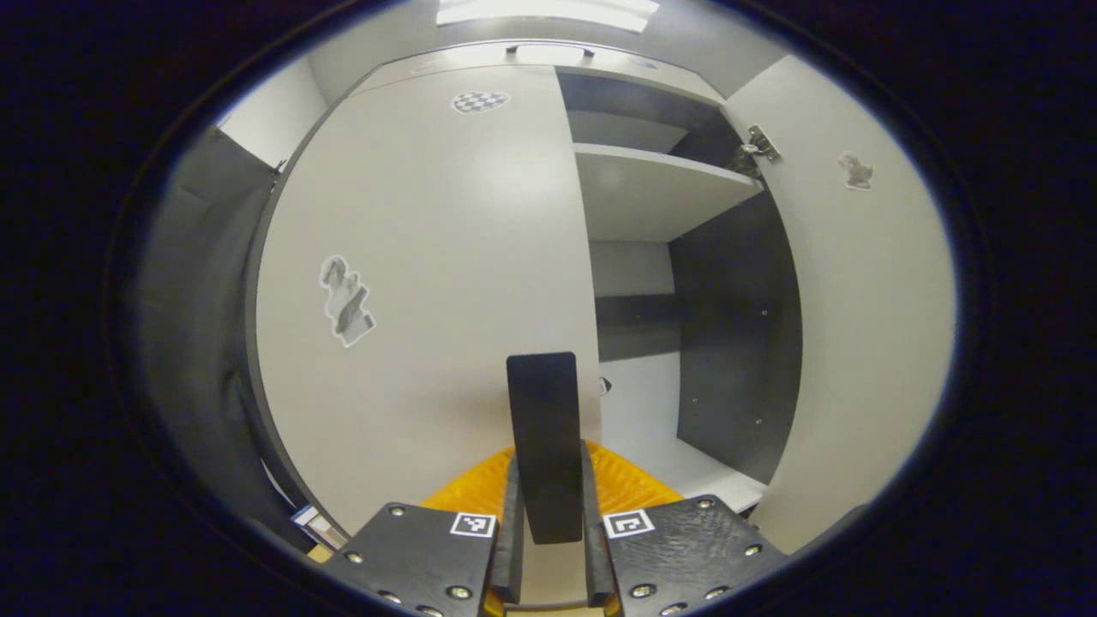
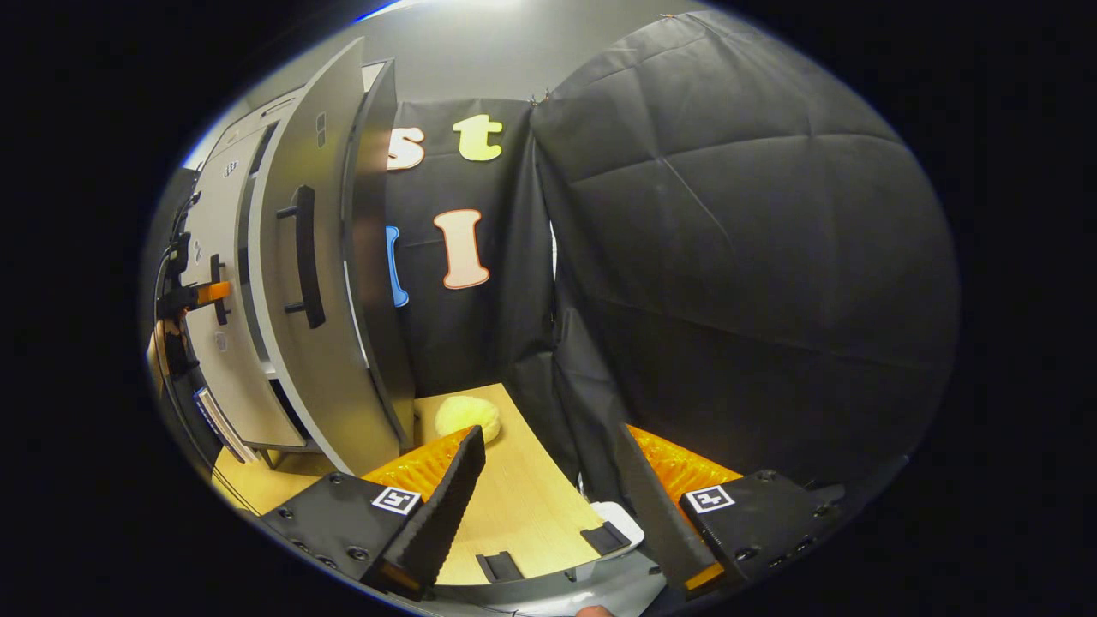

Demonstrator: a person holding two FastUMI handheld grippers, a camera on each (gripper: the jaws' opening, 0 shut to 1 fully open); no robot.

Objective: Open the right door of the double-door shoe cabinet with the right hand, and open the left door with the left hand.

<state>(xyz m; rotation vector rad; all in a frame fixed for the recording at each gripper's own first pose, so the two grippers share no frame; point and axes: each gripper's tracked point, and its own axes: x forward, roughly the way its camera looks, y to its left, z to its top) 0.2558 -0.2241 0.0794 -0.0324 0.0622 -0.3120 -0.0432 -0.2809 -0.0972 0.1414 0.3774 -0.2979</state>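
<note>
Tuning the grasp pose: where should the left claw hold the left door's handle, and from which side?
Grip the handle on its straight vertical bar, coming in square to the left door face with one finger on each side. The bar stands off the door, leaving room behind. The left claw already sits this way, fingers pressed on both sides.

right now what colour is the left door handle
Black handle, with the left gripper shut on it; left gripper view.

Right door [image 2: 313, 283] swung out – left door [image 1: 428, 283] apparently closed beside it

Two cabinet doors [image 1: 411, 283], two door handles [image 1: 543, 446], one shelf [image 1: 651, 188], one yellow ball [image 2: 467, 416].
</note>
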